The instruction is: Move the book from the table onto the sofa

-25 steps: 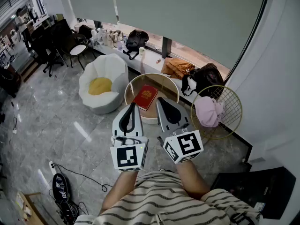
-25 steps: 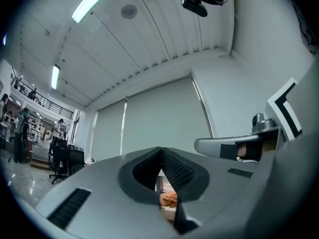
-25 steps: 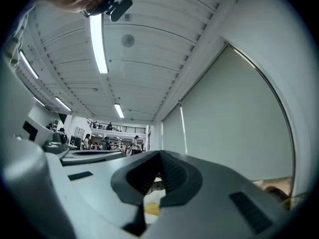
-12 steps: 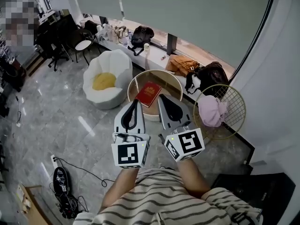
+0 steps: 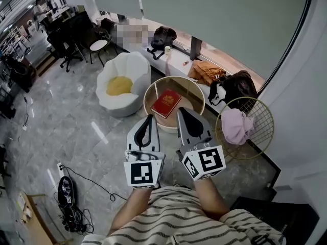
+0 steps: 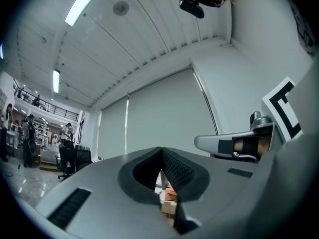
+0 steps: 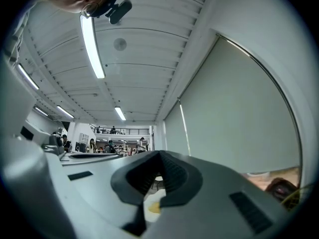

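Looking down from the head view, I hold a two-jaw gripper in each hand in front of my striped shirt, both pointing forward over a grey marble floor. My left gripper [image 5: 148, 118] has its jaws pressed together with nothing between them. Its own view shows the two dark pads meeting, with only the room beyond. My right gripper [image 5: 183, 110] is the same, with jaws closed and empty.

The book [image 5: 166, 103] is red with a gold mark on its cover. It lies flat on the low round table [image 5: 189, 102], just ahead of both gripper tips, and neither gripper touches it. The sofa [image 5: 131, 69] is a white, petal-shaped seat with a yellow cushion [image 5: 119, 86]. It stands on the floor just beside the table, to the table's left in the head view. To the table's right is a gold wire chair [image 5: 258, 111] holding a pink cloth [image 5: 236, 125].

By my judgement the task has barely begun, because nothing has been moved and I am only approaching. I have yet to open the jaws, take the book by an edge, lift it, carry it the short way left and set it on the sofa seat. The book lies flat and the table seems to have a raised rim, so getting a jaw under an edge may be the awkward part.
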